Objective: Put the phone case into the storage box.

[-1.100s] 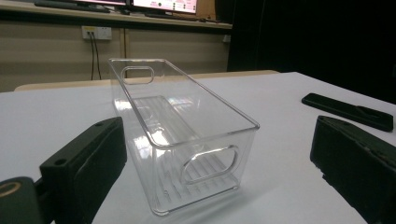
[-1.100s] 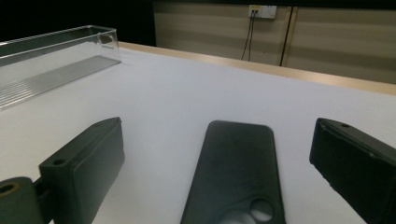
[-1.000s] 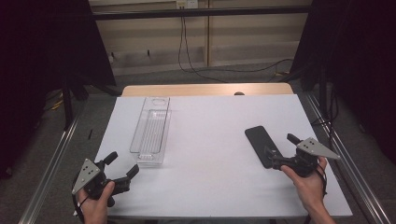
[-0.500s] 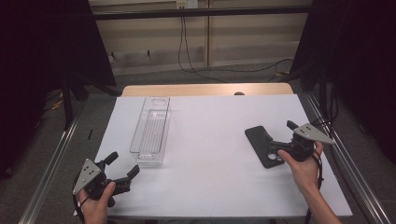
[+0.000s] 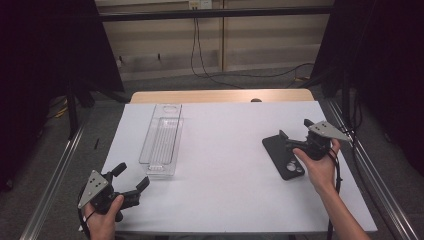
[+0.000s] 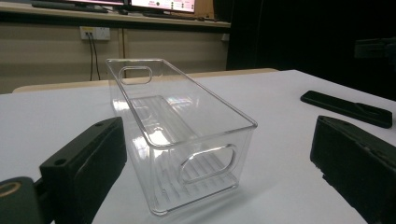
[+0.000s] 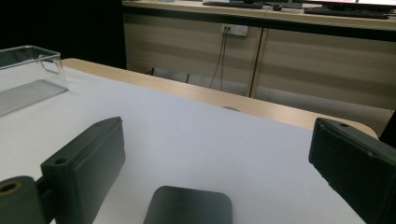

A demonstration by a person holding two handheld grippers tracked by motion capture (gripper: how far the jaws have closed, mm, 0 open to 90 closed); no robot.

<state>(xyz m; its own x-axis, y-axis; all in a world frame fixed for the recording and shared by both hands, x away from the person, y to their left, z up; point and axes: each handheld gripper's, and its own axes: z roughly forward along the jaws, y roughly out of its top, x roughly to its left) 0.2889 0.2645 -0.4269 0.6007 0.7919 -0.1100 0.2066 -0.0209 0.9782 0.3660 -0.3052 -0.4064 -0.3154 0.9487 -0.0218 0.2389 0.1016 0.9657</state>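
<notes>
right claw (image 5: 295, 141): jaws spread, over near end of black phone case (image 5: 283, 157) | case: flat on desk (image 5: 225, 150), right of clear bin (image 5: 162, 140) | left claw (image 5: 131, 180): released, before bin | advice: lower squarely, straddle case edges before closing

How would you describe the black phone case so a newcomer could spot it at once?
Start at the white table and go to its right side, where the right gripper hovers with its jaws open. The phone case lies flat just under and in front of those jaws. It is flat, black and opaque; its one neighbour, the bin on the left, is clear and tall-walled.
</notes>
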